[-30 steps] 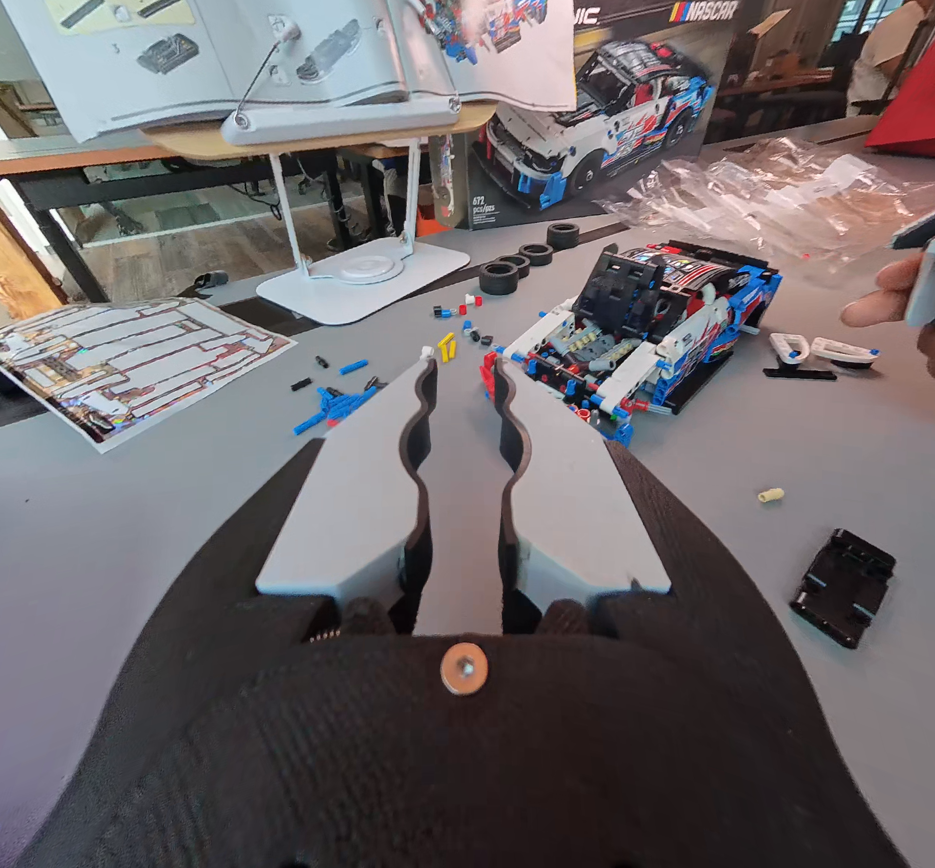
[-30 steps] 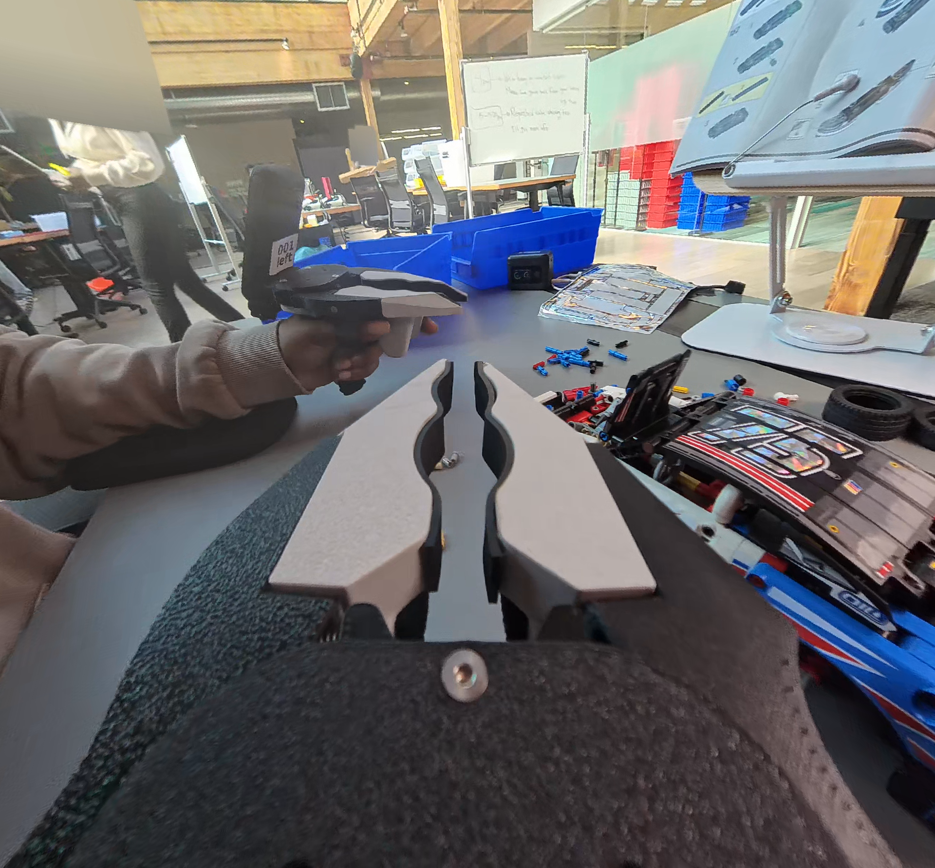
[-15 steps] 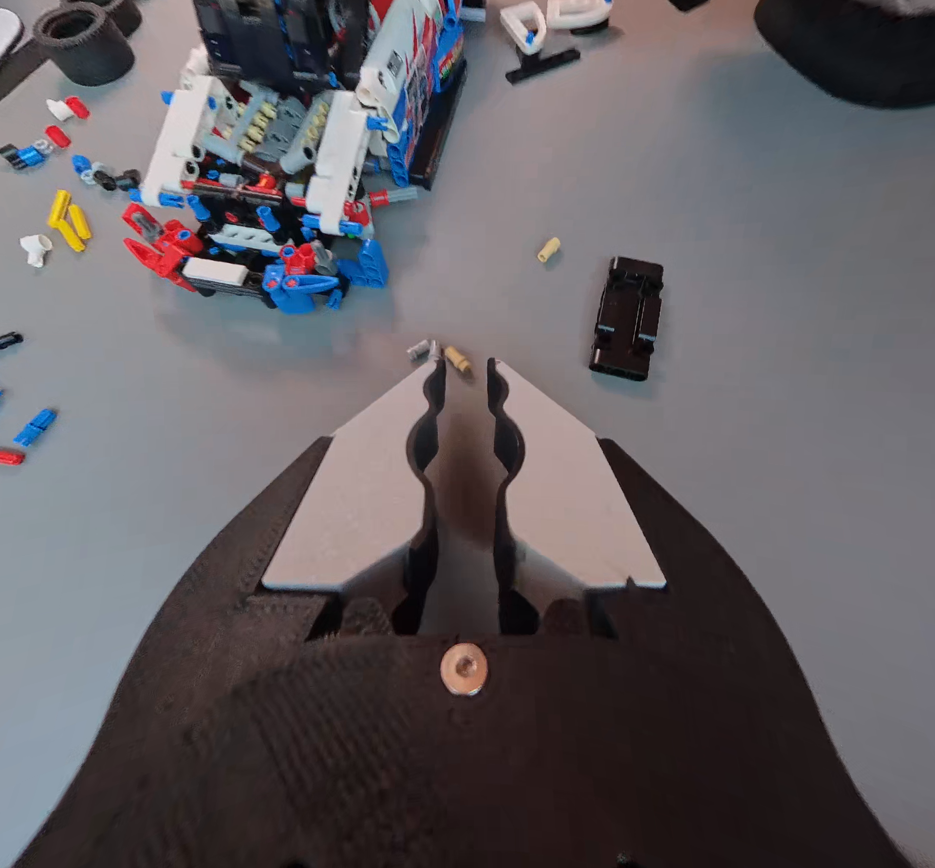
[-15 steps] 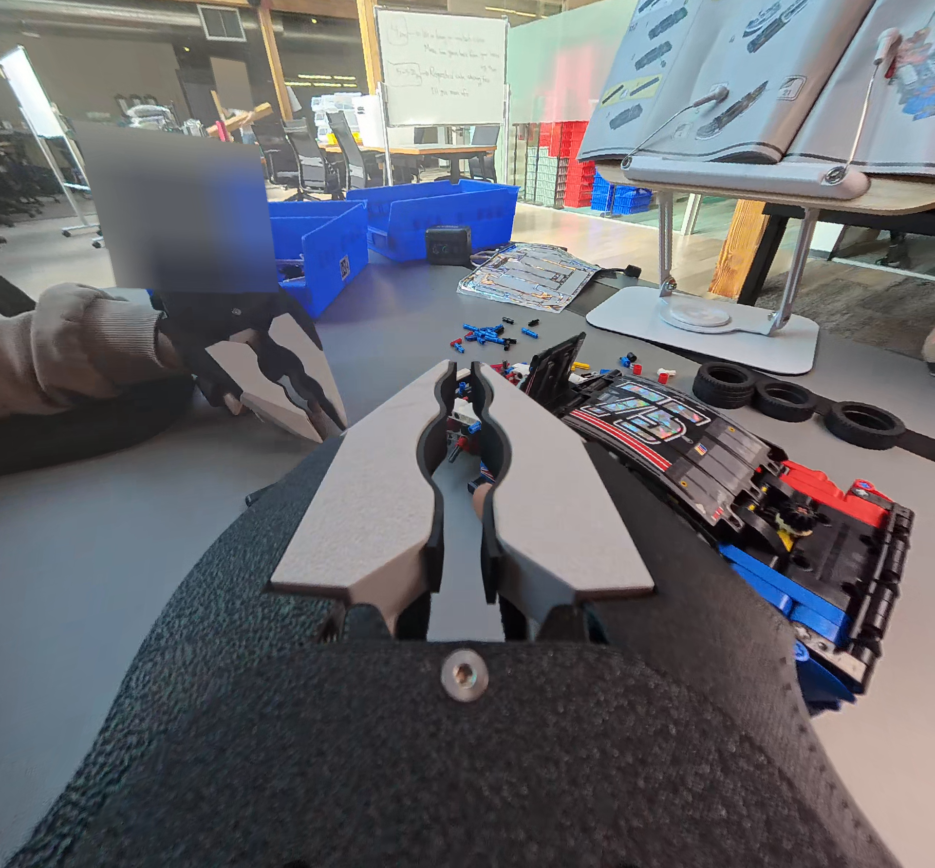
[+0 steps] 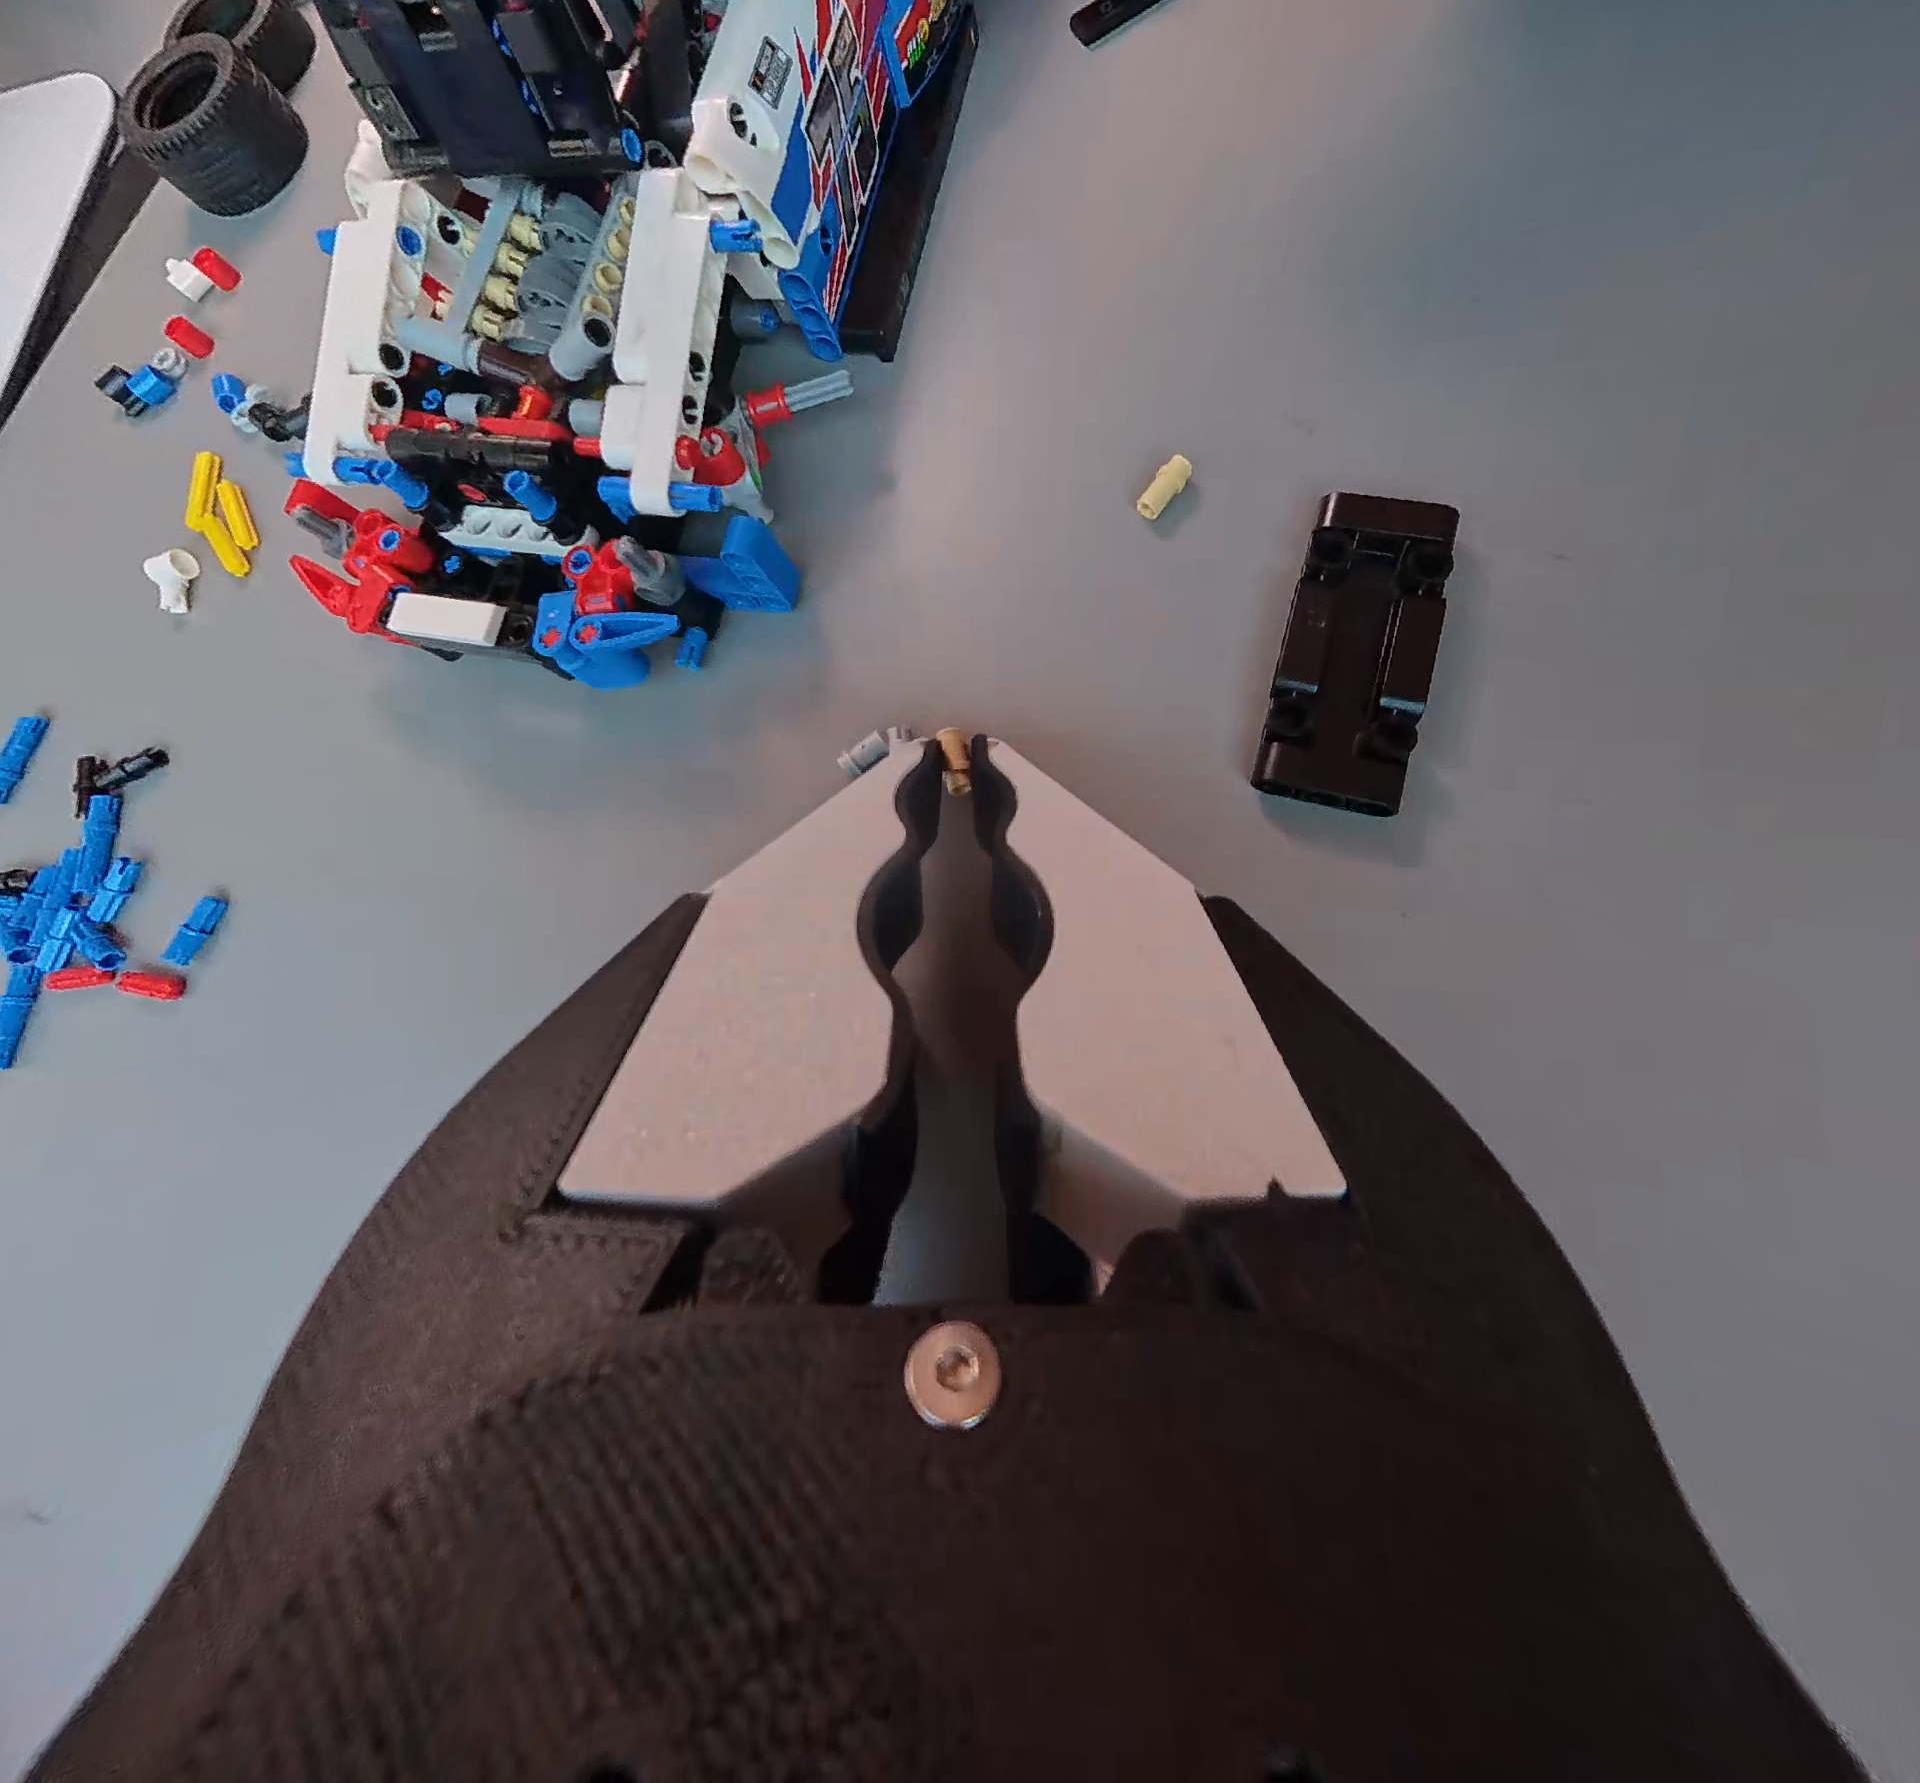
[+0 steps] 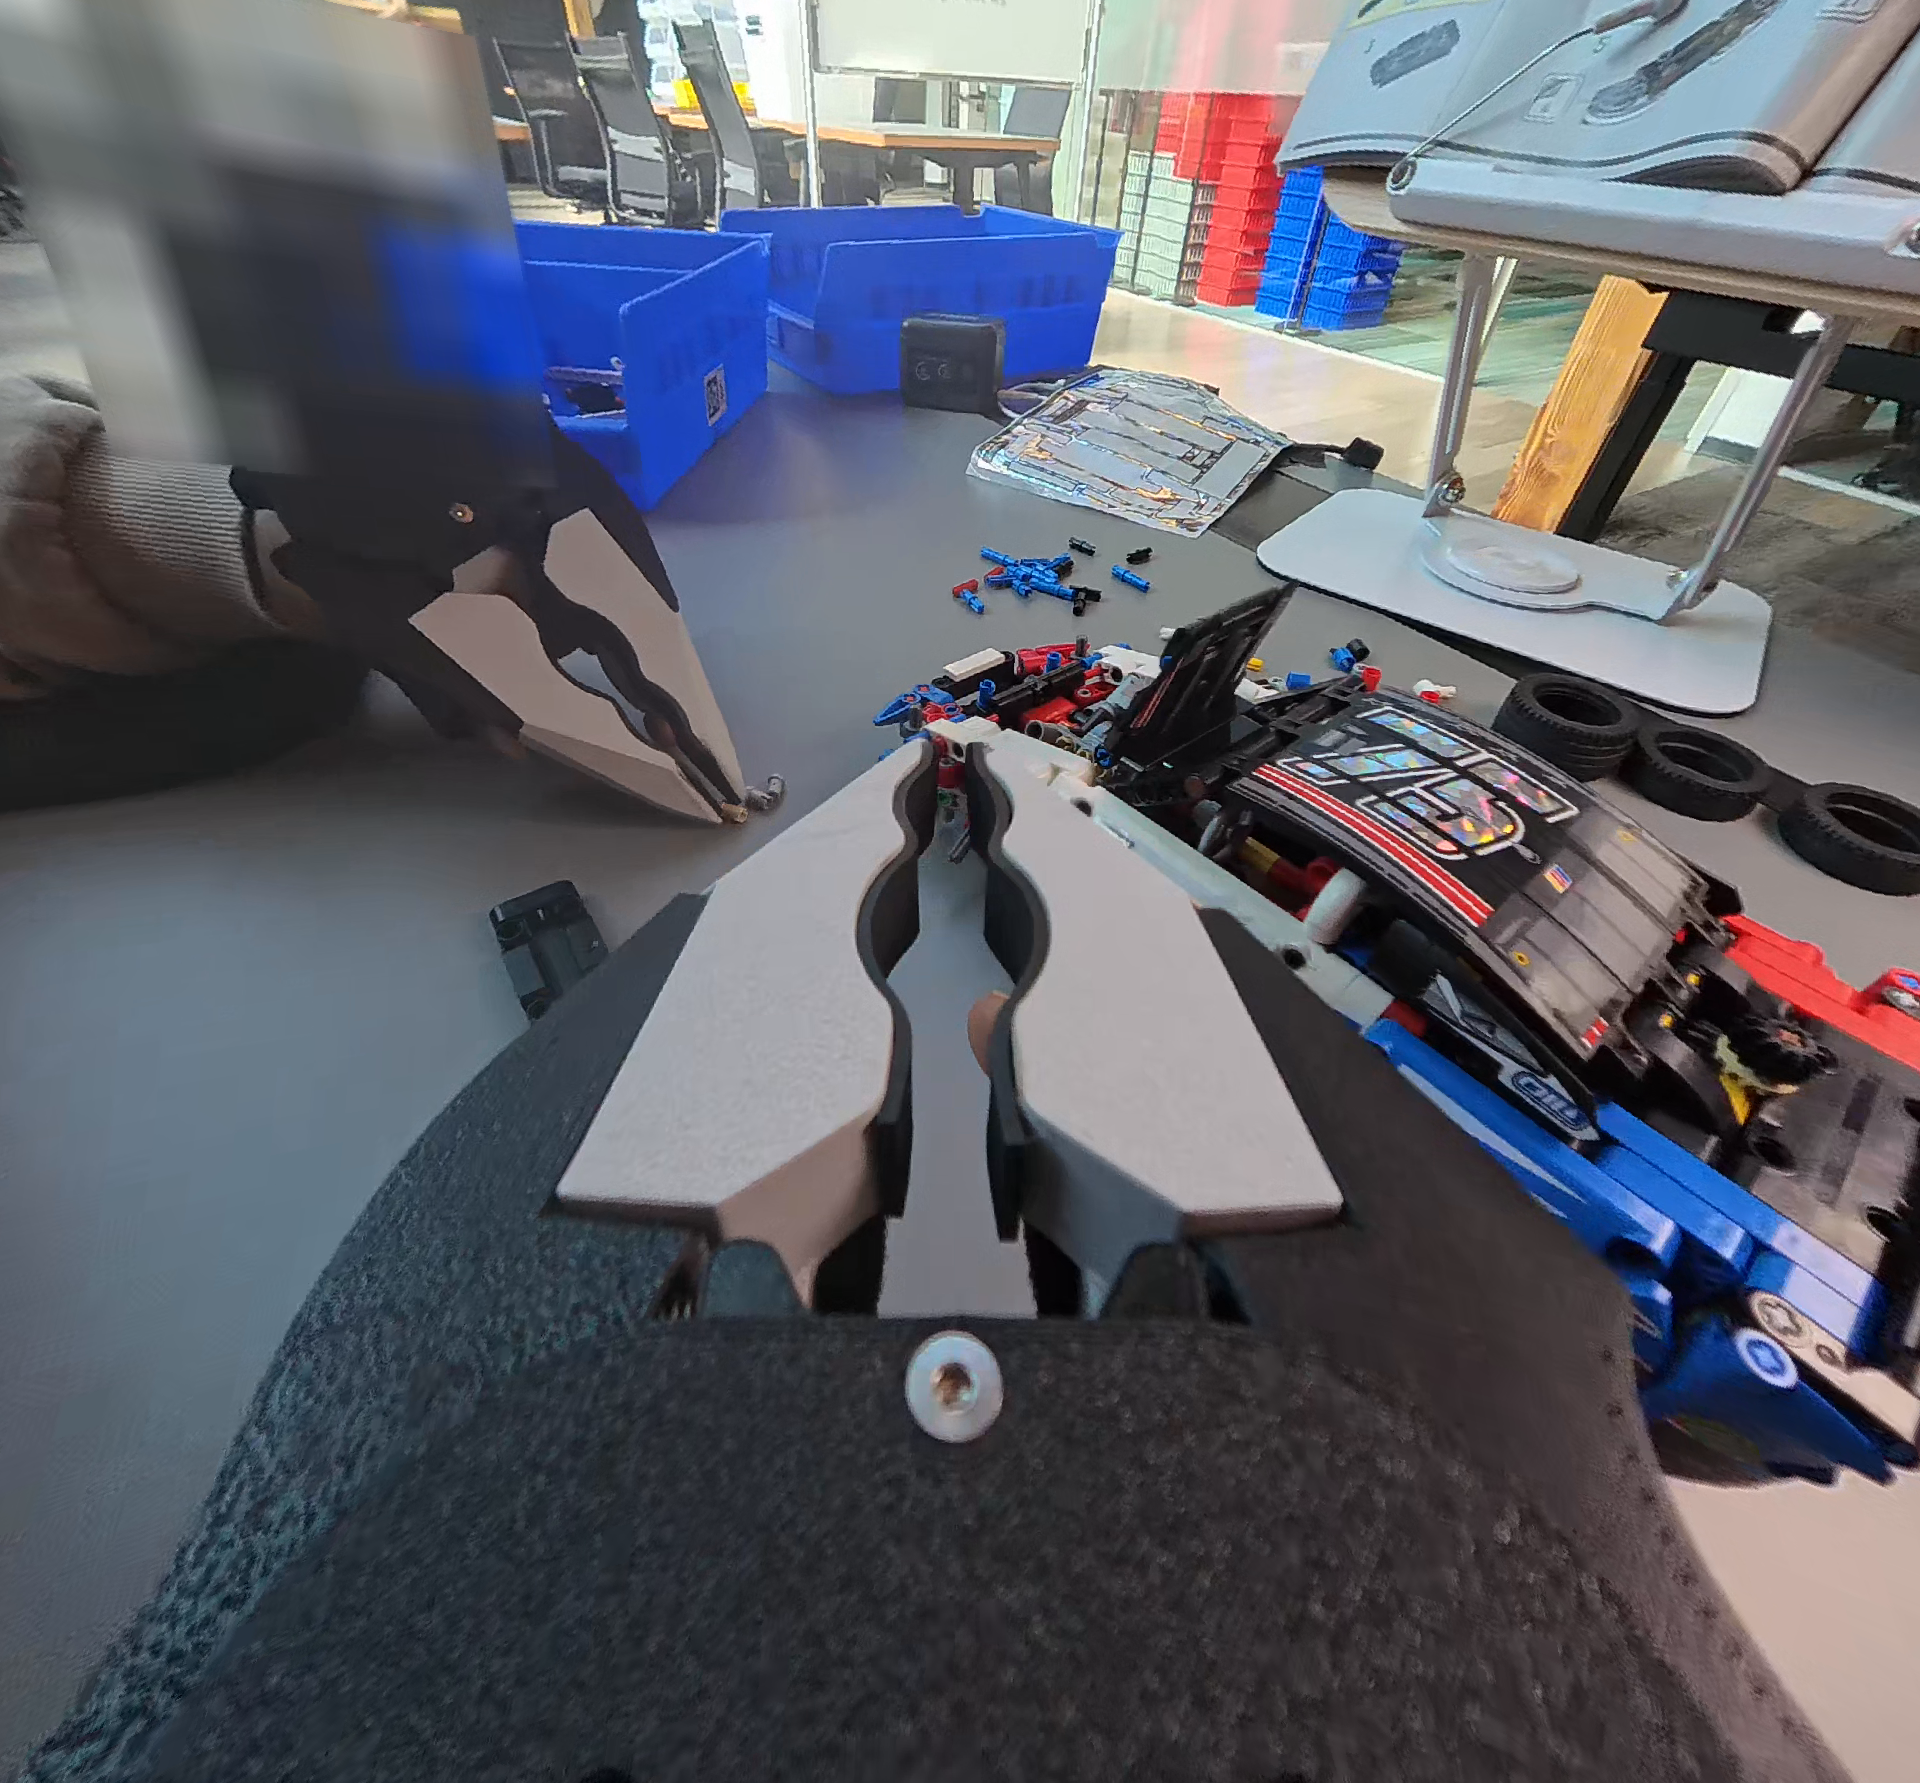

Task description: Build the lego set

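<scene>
Grey tabletop (image 5: 1558, 279) holds our half-built car (image 5: 582, 299). Our left gripper (image 5: 951, 757) pinches a tan pin (image 5: 953, 765) down on the surface; the right gripper (image 6: 951, 783) hovers by the car, jaws slightly parted and empty. Next, we judge, lift and carry the pin to the chassis.

The left tool (image 5: 954, 754) points steeply down at the worktop (image 5: 1558, 331), its tips touching the surface and closed on a small tan pin (image 5: 953, 765). The right tool (image 6: 948, 765) is held level above the worktop, fingers slightly apart and empty.
</scene>
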Motion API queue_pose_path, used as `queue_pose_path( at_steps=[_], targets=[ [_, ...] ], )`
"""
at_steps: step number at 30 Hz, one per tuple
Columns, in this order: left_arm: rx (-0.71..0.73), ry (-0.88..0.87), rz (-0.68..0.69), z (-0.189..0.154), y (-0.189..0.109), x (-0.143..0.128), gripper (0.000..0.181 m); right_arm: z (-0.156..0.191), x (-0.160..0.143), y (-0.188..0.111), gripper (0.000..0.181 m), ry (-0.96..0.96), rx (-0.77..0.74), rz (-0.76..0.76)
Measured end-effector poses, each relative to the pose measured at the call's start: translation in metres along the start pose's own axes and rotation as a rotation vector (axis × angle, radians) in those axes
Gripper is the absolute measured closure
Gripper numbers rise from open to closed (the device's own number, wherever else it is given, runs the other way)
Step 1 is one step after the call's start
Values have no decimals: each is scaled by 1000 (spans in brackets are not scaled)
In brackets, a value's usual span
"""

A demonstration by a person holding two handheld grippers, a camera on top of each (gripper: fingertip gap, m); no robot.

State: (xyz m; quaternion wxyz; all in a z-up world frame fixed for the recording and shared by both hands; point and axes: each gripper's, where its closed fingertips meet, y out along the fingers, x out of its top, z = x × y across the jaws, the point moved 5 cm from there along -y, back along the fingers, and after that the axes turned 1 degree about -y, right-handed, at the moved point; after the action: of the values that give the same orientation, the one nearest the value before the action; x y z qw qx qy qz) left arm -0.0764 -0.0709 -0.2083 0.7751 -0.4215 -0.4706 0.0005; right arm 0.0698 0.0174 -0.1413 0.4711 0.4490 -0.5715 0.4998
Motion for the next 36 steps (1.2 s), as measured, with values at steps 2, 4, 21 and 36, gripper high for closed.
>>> queue_pose_path(
  at_steps=[2,4,21,36],
  targets=[
    [2,-5,-14,-1,0,0,179,10,0,2,179,-64,26,15],
    [-16,-37,-72,-3,-4,5,179,23,-1,4,178,-177,46,42],
    [-454,-911,-738,-6,-33,62,179,73,23,32,163,-482,-44,-47],
    [-465,-1094,-898,37,-44,48,179,-88,128,74,181,-104,-340,-124]
  ],
)
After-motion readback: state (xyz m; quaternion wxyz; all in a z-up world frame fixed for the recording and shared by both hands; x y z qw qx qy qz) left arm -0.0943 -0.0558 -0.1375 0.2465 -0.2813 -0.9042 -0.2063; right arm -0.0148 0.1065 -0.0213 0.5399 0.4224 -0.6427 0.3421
